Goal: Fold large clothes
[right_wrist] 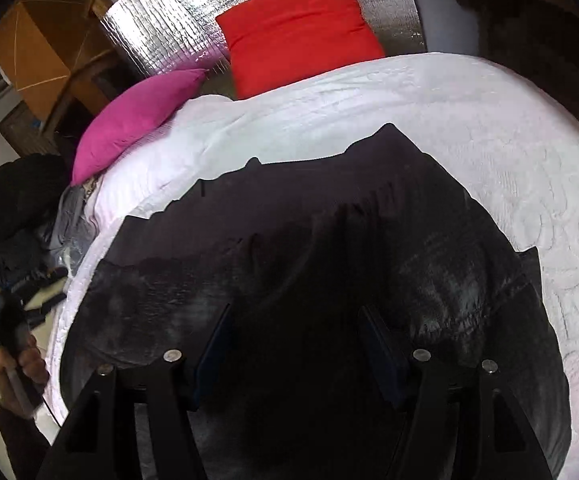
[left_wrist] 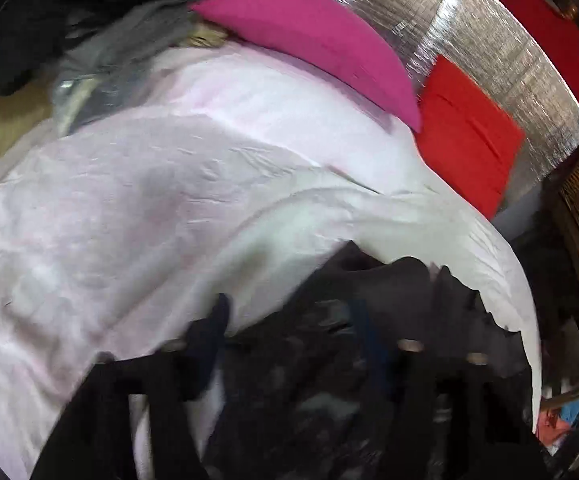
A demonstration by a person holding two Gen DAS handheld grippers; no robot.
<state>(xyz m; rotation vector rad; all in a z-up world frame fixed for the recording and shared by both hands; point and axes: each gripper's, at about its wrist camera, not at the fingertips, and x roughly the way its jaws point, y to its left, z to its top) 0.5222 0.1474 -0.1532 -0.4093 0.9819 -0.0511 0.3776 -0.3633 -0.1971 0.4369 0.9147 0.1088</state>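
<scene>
Black cloth, a large dark garment (right_wrist: 309, 260), lies spread over the near part of a bed covered by a white quilt (right_wrist: 429, 96), its far edge ragged against the pale fabric. From the right wrist view, the right tongs (right_wrist: 295, 344) stand spread above the garment, the two fingers well apart and nothing pressed between their pads. At the head of the bed a magenta pillow (right_wrist: 137, 120) leans beside a red pillow (right_wrist: 297, 28), both against a silver foil sheet (right_wrist: 161, 36). A hand (right_wrist: 21, 368) shows at the left edge of that view, beside the bed.

The left wrist view is blurred. There the left tongs (left_wrist: 289, 344) sit low over a bunched part of the same garment (left_wrist: 389, 292), with dark fabric heaped up between the fingers; they look closed on it, though the smear makes this hard to confirm. A grey heap of clothes (left_wrist: 129, 52) lies near the magenta pillow.
</scene>
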